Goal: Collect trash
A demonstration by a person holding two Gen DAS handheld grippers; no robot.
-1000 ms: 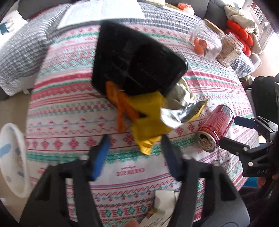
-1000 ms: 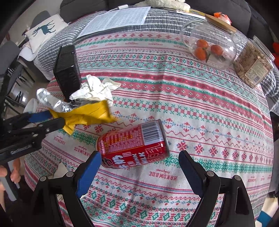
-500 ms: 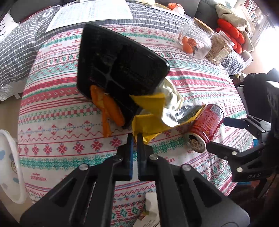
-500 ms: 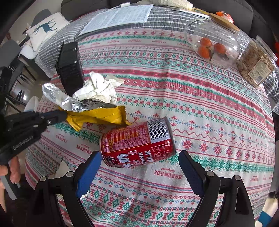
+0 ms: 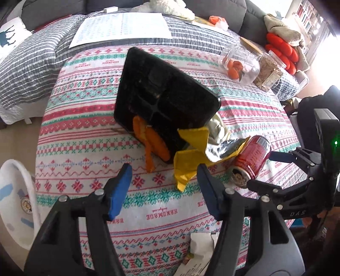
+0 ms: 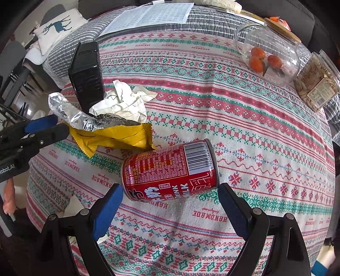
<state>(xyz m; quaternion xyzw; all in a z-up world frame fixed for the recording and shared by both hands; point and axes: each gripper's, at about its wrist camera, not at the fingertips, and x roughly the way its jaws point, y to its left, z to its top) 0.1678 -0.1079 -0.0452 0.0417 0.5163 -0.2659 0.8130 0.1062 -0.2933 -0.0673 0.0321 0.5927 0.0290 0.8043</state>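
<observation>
Red aluminium drink can (image 6: 171, 168) lies on its side on the desk, on the patterned red-green-white knit tablecloth (image 6: 244, 118), open top toward the left. Right gripper (image 6: 170, 209) hangs over it, blue-padded fingers (image 6: 107, 210) wide apart, one off each end of the can, not pressing on it; can sits at the tips, not gripped. In the left wrist view the same can (image 5: 252, 158) lies between the right gripper's two fingers.

Yellow crinkled snack wrapper with silver foil lining (image 6: 110, 132) lies just left of the can, one corner touching or nearly touching it. Left gripper (image 5: 163, 187) has just been opening; fingers (image 5: 120, 189) now apart, nothing clamped, wrapper's lower corner (image 5: 184, 172) reaching in near the right finger, contact unclear.

Crumpled white paper (image 6: 124, 102) lies behind the wrapper, against the black plastic compartment tray (image 5: 161, 93), which is tilted up on one edge. Orange peel pieces (image 5: 152, 144) lie at the tray's lower edge, partly on the cloth.

Far right: clear glass jar with tangerines (image 6: 267, 55), on its side, and beside it a clear jar of seeds (image 6: 316, 85). Printed white sheet (image 6: 148, 14) lies on grey striped bedding (image 5: 29, 63) beyond the cloth. White round bin (image 5: 14, 203) at lower left of the left wrist view. A bit of a person's hand (image 6: 8, 197) shows under the left gripper.
</observation>
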